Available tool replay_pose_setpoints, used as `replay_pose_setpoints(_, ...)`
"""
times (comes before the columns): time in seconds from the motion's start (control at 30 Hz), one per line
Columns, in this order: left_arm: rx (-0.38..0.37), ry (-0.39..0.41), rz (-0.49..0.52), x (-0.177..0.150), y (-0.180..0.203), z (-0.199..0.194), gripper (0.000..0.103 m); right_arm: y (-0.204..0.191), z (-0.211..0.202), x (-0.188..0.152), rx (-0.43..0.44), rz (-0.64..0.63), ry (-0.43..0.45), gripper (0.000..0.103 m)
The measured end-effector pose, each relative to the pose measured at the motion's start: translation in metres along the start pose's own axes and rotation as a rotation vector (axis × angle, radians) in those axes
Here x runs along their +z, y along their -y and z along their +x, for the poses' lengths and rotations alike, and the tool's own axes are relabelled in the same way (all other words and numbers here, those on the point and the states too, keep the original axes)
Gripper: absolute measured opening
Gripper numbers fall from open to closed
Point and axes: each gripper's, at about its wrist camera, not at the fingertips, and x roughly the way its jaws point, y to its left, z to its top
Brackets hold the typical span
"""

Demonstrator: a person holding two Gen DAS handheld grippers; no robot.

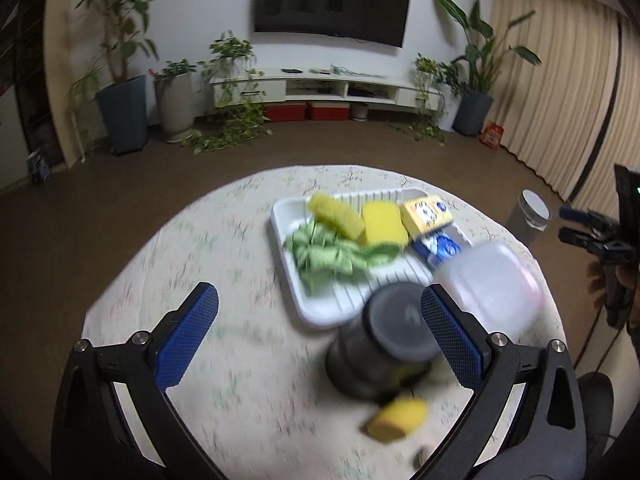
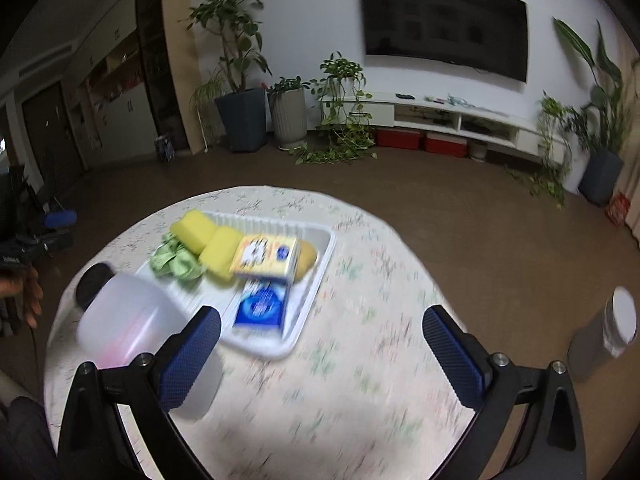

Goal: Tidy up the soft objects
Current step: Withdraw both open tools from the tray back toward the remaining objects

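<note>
loose yellow sponge (image 1: 396, 418) is seen nearest, on the surface just ahead of the left claw (image 1: 320, 336), below a dark jar (image 1: 380, 356). both claws are spread wide and empty; right claw (image 2: 322, 356) likewise. light, compressible; a grip across its flat sides is advised. others lie in the white tray (image 1: 320, 312).
</note>
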Motion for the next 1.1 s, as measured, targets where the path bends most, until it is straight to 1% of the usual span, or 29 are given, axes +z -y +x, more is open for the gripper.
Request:
replay_pose_setpoints(0.13, -0.007, 0.005, -0.053, -0.042, 0.005, -0.019, 0.103, -0.018, -0.025, -0.040, 0.020, 0.029, 0.007, 0.103)
replay_pose_setpoints(0.27, -0.009, 0.001, -0.080, -0.075, 0.012, -0.032, 0.103, -0.044, -0.044, -0.079, 0.054, 0.053, 0.004, 0.103)
replay_pose_setpoints(0.37, -0.012, -0.002, -0.094, -0.096, 0.019, -0.039, 0.103, -0.069, -0.050, -0.105, 0.076, 0.046, -0.001, 0.103)
replay_pose_setpoints(0.47, -0.034, -0.009, -0.118, -0.116, 0.029, -0.041, 0.103, -0.102, -0.050, -0.131, 0.122, 0.030, -0.011, 0.103)
replay_pose_setpoints(0.57, -0.052, -0.025, -0.114, -0.130, 0.039, -0.038, 0.103, -0.134, -0.046, -0.147, 0.166, 0.016, -0.011, 0.103)
replay_pose_setpoints(0.67, -0.066, -0.046, -0.110, -0.140, 0.047, -0.031, 0.103, -0.161, -0.037, -0.155, 0.193, -0.014, -0.027, 0.103)
replay_pose_setpoints(0.77, -0.084, -0.051, -0.125, -0.144, 0.045, -0.025, 0.103, -0.185, -0.026, -0.157, 0.192, -0.060, -0.051, 0.103)
replay_pose_setpoints(0.93, -0.100, -0.068, -0.126, -0.141, 0.043, -0.014, 0.103, -0.199, -0.009, -0.158, 0.170, -0.084, -0.080, 0.103)
replay_pose_setpoints(1.03, -0.102, -0.091, -0.095, -0.136, 0.047, -0.006, 0.103, -0.204, 0.003, -0.159, 0.162, -0.087, -0.106, 0.103)
replay_pose_setpoints(1.1, -0.110, -0.123, -0.062, -0.131, 0.051, 0.004, 0.103, -0.208, 0.009, -0.158, 0.169, -0.093, -0.123, 0.103)
